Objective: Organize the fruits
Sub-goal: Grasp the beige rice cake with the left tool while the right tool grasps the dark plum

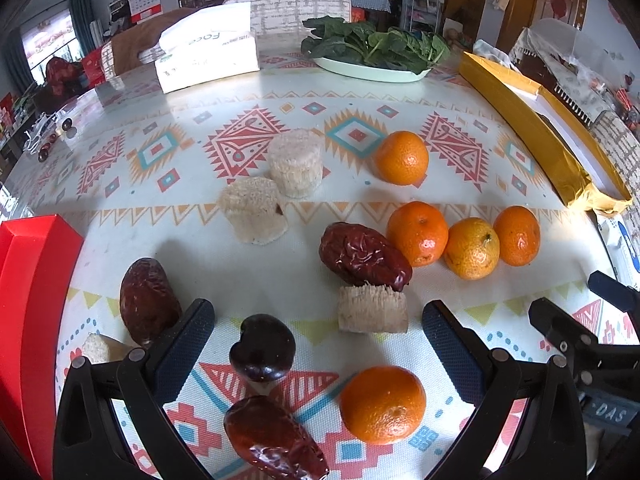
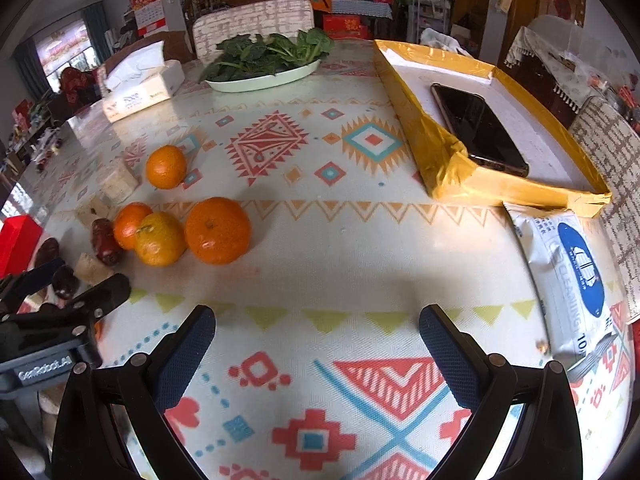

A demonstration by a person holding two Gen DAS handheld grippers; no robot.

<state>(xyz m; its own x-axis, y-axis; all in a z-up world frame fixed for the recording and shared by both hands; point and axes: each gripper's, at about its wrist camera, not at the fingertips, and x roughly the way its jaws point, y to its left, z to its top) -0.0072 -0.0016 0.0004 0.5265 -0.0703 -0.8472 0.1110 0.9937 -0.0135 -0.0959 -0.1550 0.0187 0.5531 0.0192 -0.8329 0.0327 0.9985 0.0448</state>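
My left gripper [image 1: 318, 320] is open over the patterned tablecloth. Between its fingers lie a dark round fruit [image 1: 262, 348], a red date [image 1: 276, 440] and an orange [image 1: 382, 404]. Ahead are another date [image 1: 364, 256] resting on a pale cut stalk piece [image 1: 372, 308], a date at left [image 1: 148, 300], two pale pieces [image 1: 254, 216] [image 1: 296, 162], and several oranges [image 1: 418, 232] [image 1: 402, 156]. My right gripper [image 2: 318, 320] is open and empty; three oranges [image 2: 218, 230] cluster far left of it.
A red box [image 1: 28, 280] stands at the left edge. A yellow-rimmed tray [image 2: 444, 148] holds a phone [image 2: 478, 128]. A wipes pack [image 2: 568, 276] lies at right. A plate of greens [image 2: 264, 78] and a tissue box [image 2: 136, 88] stand at the back.
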